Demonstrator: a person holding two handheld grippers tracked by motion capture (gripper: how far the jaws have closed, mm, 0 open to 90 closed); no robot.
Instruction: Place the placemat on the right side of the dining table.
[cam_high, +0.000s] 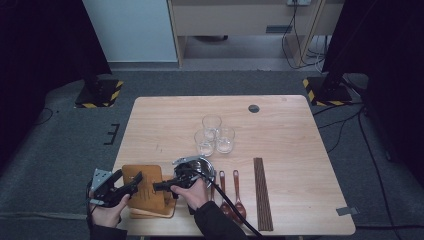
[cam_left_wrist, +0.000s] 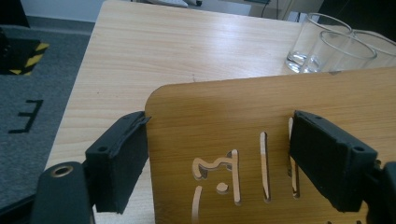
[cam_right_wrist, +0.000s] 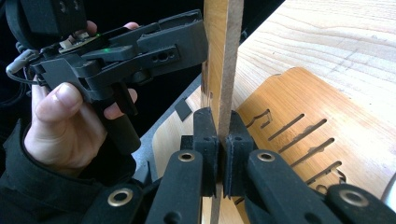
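Observation:
A thin wooden board (cam_left_wrist: 224, 112) with slot cut-outs is held up off the table near the front left corner. In the right gripper view it stands edge-on (cam_right_wrist: 223, 56), and my right gripper (cam_right_wrist: 222, 154) is shut on its lower edge. My left gripper (cam_left_wrist: 224, 158) has the board's corner between its jaws, one at the edge and the other on the face. In the high view the left gripper (cam_high: 134, 181) and the right gripper (cam_high: 157, 186) meet at the board (cam_high: 145, 189). A second cut-out board (cam_right_wrist: 289, 107) lies flat beneath.
Three clear glasses (cam_high: 211, 131) stand mid-table, with a metal bowl (cam_high: 200, 165) just in front of them. Two wooden spoons (cam_high: 229, 192) and a bundle of chopsticks (cam_high: 262, 192) lie to the right. The table's front edge (cam_high: 240, 234) is close behind the hands.

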